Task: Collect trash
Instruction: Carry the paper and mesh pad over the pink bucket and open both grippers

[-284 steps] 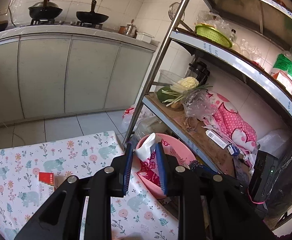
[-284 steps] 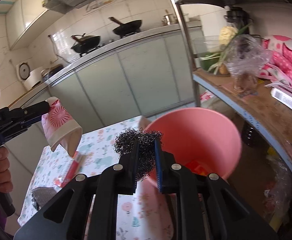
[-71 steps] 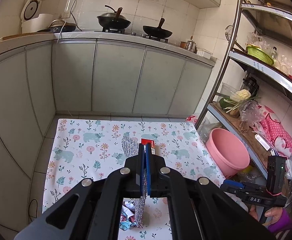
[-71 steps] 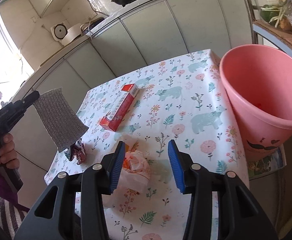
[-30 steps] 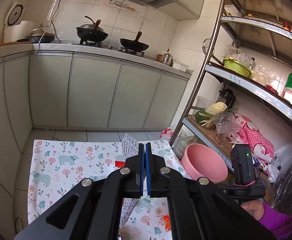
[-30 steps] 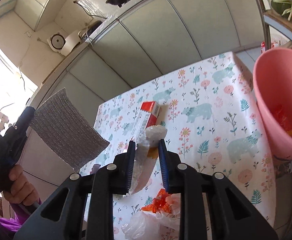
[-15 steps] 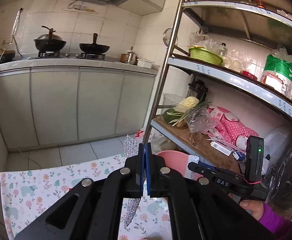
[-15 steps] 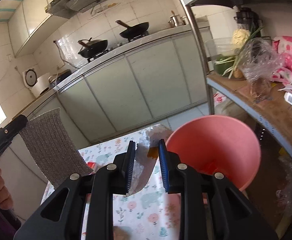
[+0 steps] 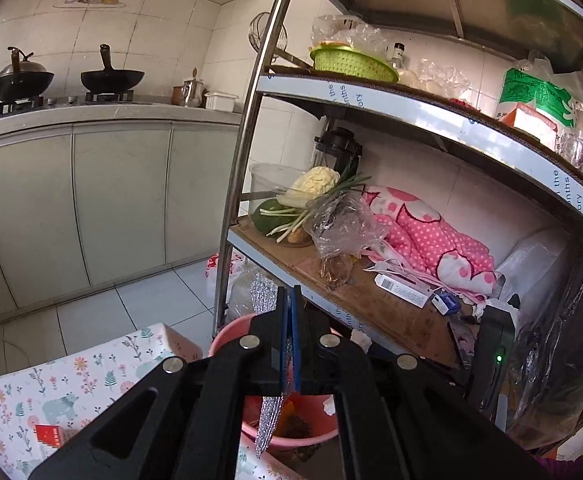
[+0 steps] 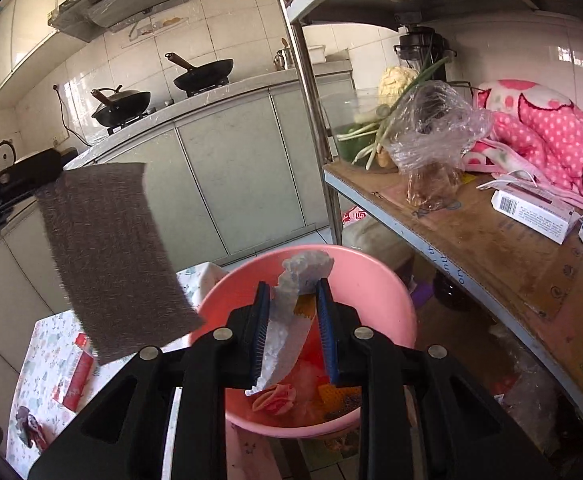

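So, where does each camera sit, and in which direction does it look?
Left wrist: sits on the left gripper, looks along its fingers toward the metal rack and down on the pink basin; its shut fingers pinch a silver pad.
Right wrist: sits on the right gripper, looks down into the basin; its parted fingers flank a white wrapper.
Both show the basin, rack, pad and stove pans.

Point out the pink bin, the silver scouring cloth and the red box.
pink bin [image 10: 387, 300], right wrist view, inner wall
silver scouring cloth [image 10: 111, 256], right wrist view, middle of sheet
red box [image 10: 73, 380], right wrist view, top face
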`<move>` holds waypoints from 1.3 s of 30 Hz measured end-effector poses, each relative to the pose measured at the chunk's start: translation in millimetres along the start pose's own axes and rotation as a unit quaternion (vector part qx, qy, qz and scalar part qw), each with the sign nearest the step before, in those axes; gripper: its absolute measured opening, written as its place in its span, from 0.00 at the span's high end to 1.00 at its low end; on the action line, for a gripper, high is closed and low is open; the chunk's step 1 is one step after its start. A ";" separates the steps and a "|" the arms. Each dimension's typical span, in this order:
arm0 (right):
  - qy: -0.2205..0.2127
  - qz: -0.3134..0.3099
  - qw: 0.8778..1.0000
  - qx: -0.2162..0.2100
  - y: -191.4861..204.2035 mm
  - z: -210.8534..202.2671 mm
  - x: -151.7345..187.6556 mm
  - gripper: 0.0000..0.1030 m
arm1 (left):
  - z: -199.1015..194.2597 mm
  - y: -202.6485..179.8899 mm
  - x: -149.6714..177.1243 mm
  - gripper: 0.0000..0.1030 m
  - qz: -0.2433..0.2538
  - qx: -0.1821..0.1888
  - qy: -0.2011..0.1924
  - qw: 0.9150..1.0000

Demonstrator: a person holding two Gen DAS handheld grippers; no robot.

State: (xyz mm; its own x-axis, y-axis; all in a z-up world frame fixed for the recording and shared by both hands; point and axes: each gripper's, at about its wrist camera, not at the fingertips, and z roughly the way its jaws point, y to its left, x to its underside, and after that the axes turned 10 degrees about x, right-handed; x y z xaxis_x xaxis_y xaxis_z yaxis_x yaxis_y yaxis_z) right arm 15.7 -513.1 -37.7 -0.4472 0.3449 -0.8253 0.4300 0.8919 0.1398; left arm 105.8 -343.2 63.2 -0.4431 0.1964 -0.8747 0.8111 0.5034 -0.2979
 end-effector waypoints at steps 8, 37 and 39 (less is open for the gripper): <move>0.016 -0.015 1.000 0.003 -2.3 19.5 18.7 0.77 | 61.8 11.2 19.2 0.99 -0.020 -0.003 0.046 0.999; 0.041 -0.030 0.999 -0.002 4.5 10.1 37.6 0.61 | 42.6 16.4 29.8 0.75 -0.029 -0.032 0.062 0.997; 0.037 -0.033 0.999 -0.006 8.3 2.9 36.9 0.61 | 32.4 15.7 29.1 0.75 -0.030 -0.035 0.057 0.997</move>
State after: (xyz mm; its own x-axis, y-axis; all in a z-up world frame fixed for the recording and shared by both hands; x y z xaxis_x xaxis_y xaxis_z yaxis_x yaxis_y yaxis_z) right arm 5.1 -493.9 -68.5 -0.5311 0.3064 -0.7900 0.3886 0.9166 0.0942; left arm 118.0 -356.9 20.7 -0.5330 0.2570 -0.8062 0.7555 0.5735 -0.3167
